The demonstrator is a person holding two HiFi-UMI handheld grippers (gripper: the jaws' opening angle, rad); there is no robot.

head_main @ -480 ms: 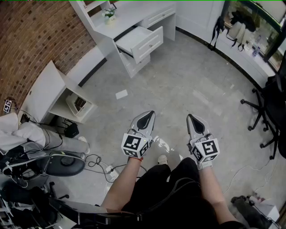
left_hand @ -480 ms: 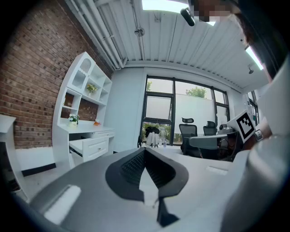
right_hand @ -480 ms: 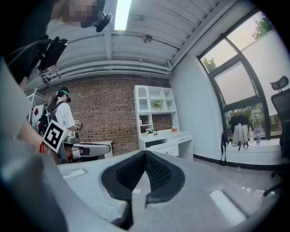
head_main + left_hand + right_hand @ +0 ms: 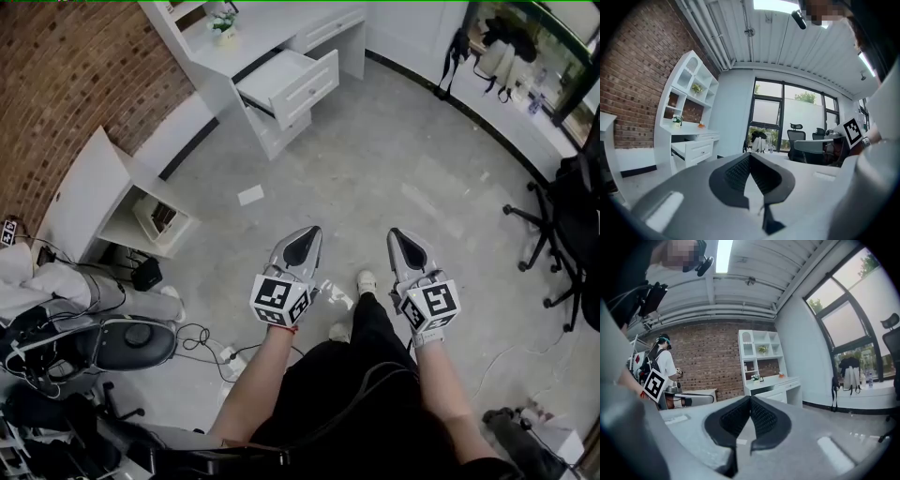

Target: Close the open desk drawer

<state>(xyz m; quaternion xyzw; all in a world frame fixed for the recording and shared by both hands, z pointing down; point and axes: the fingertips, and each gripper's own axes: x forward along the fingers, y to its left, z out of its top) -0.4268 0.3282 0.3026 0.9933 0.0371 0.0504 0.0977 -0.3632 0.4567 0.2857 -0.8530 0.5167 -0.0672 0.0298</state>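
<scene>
The white desk (image 4: 272,28) stands at the far top of the head view, against the brick wall. Its upper drawer (image 4: 289,79) is pulled out and is far from both grippers. The left gripper (image 4: 308,233) and right gripper (image 4: 399,236) hang side by side over the grey floor, both shut with nothing in them. In the left gripper view the open drawer (image 4: 692,149) shows at the left, beyond the shut left gripper (image 4: 750,155). The right gripper view shows the desk (image 4: 777,388) past the shut right gripper (image 4: 751,398).
A low white cabinet (image 4: 105,192) stands at the left, with a sheet of paper (image 4: 250,195) on the floor near it. Cables and dark equipment (image 4: 122,343) fill the lower left. A black office chair (image 4: 562,234) is at the right. The person's shoe (image 4: 367,280) is between the grippers.
The person has stepped forward: a foot now shows between the grippers. Both grippers have shifted slightly up the view, toward the desk, still shut.
</scene>
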